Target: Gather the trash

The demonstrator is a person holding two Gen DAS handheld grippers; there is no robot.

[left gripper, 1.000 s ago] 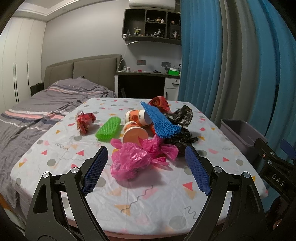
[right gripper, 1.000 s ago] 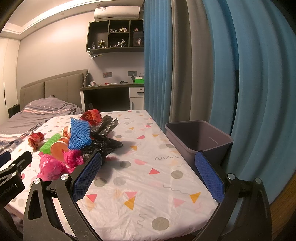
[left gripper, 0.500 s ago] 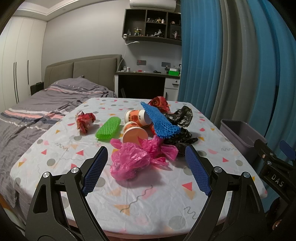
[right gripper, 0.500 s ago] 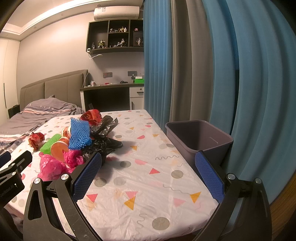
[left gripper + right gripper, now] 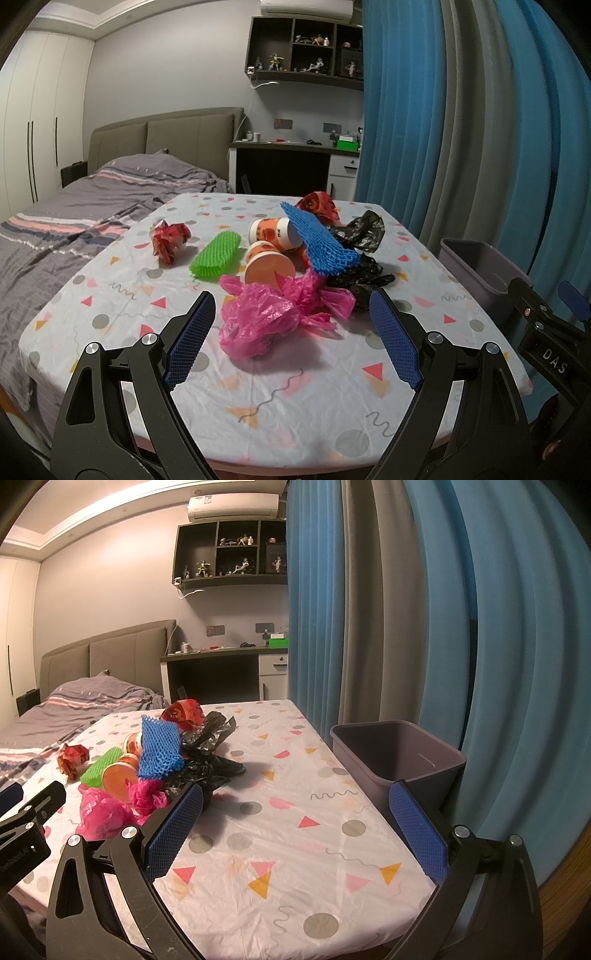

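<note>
Left wrist: open left gripper empty, pink bag just beyond.

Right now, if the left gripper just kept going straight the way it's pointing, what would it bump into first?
Most likely the crumpled pink plastic bag. It lies straight ahead of the open left gripper, nearest of the trash pile; how far off it is is hard to tell.

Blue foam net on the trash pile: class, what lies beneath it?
The blue foam net drapes over an orange paper cup and crumpled black plastic bag. Whatever else lies directly underneath is covered.
</note>
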